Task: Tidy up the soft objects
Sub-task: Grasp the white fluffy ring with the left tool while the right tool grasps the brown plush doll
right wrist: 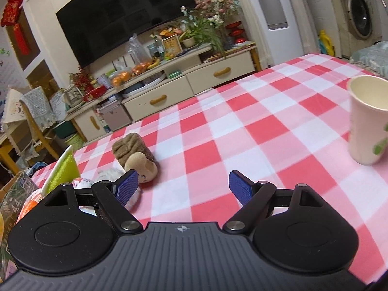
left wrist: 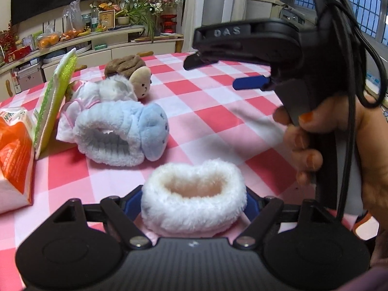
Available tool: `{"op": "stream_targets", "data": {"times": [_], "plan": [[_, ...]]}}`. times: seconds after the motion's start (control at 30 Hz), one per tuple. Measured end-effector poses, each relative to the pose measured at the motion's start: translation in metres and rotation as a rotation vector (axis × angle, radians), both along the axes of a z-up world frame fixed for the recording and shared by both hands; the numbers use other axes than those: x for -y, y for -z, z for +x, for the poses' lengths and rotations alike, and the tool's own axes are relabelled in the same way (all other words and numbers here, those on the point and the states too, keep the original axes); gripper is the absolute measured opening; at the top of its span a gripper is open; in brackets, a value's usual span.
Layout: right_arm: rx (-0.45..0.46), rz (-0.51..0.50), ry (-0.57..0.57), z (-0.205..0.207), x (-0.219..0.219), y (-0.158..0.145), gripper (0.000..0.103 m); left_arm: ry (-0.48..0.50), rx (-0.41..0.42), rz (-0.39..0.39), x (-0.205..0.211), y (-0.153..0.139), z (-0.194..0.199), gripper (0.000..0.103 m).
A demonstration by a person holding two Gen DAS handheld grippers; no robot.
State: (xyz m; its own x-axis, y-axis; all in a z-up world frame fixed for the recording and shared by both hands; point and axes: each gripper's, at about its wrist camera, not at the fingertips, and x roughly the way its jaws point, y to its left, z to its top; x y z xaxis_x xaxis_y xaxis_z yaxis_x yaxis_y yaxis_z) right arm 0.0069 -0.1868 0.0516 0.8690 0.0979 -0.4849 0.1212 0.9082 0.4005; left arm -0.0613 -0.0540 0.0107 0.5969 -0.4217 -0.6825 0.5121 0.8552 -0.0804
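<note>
My left gripper (left wrist: 194, 200) is shut on a white fluffy band (left wrist: 192, 197), held low over the red and white checked tablecloth (left wrist: 218, 111). Ahead on the left lie a blue plush band (left wrist: 123, 133), a white and pink fluffy piece (left wrist: 97, 92) and a brown plush doll (left wrist: 132, 74). My right gripper (right wrist: 184, 184) is open and empty above the cloth; it shows from the side in the left wrist view (left wrist: 218, 72), raised at the right. The brown doll (right wrist: 135, 154) lies just beyond its left fingertip (right wrist: 128, 184).
An orange and white carton (left wrist: 14, 155) and a green and white sponge pad (left wrist: 54, 97) stand at the left edge. A white paper cup (right wrist: 367, 118) stands at the right. A TV cabinet (right wrist: 169, 84) with clutter lies beyond the table.
</note>
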Motion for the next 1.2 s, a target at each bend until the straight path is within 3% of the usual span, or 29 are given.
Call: {"op": "stream_targets", "data": {"times": [0.5, 0.73, 0.93, 1.03, 1.1, 1.2], "plan": [[0.047, -0.019, -0.153, 0.081, -0.028, 0.001, 0.103, -0.094, -0.009, 0.020, -0.025, -0.003, 0.019, 0.047], [0.043, -0.026, -0.201, 0.111, -0.044, 0.007, 0.103, -0.150, -0.035, 0.006, -0.042, -0.005, 0.027, 0.044], [0.005, -0.107, -0.208, 0.121, -0.057, 0.012, 0.102, -0.176, -0.048, 0.000, -0.048, -0.005, 0.030, 0.042], [-0.009, -0.145, -0.198, 0.123, -0.060, 0.017, 0.088, -0.178, -0.048, 0.001, -0.050, -0.005, 0.030, 0.041], [-0.012, -0.161, -0.203, 0.123, -0.063, 0.019, 0.065, -0.181, -0.050, 0.000, -0.052, -0.006, 0.031, 0.040], [-0.012, -0.193, -0.206, 0.120, -0.068, 0.021, 0.057, -0.184, -0.048, 0.000, -0.054, -0.006, 0.029, 0.038]]}}
